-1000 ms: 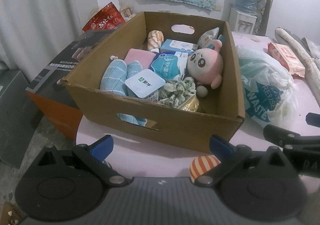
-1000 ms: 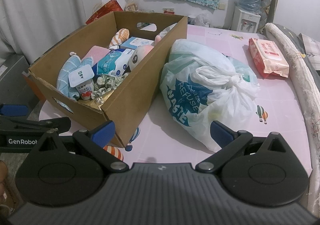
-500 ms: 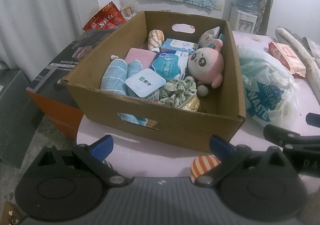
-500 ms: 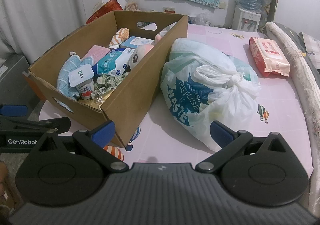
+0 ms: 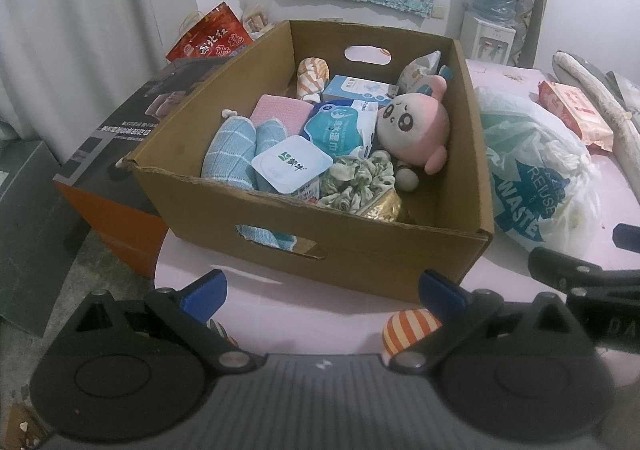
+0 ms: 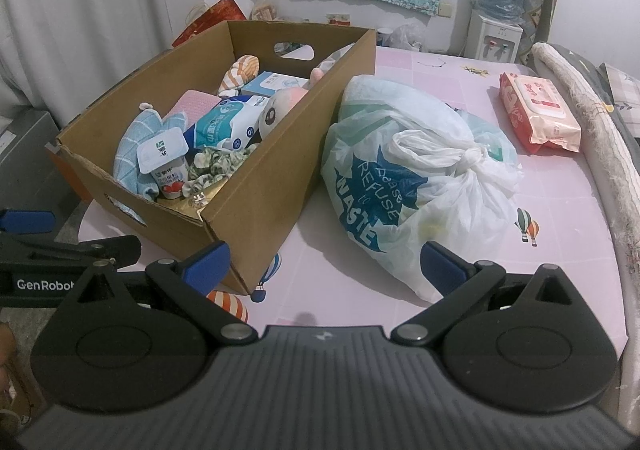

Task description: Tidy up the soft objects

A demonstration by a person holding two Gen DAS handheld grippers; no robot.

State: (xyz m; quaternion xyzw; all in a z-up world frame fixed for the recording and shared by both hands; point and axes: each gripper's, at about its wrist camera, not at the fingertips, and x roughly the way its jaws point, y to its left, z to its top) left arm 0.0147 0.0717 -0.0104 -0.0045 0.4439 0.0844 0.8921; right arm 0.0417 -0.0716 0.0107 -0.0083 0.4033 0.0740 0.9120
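Both my claws are spread wide and hold nothing: the left gripper [image 5: 322, 290] hangs just before the near wall of the cardboard box [image 5: 360, 250], the right gripper [image 6: 326, 264] before its near right corner. Inside the box, near the front, lie a green scrunchie [image 5: 358, 179] and a blue cloth [image 5: 230, 155]; behind them sits the pink plush toy [image 5: 416, 125]. Right of the box, touching it, rests a tied plastic bag [image 6: 416, 177].

Plush toy [image 5: 414, 125] in box [image 5: 360, 250], bag [image 6: 420, 185] right of it
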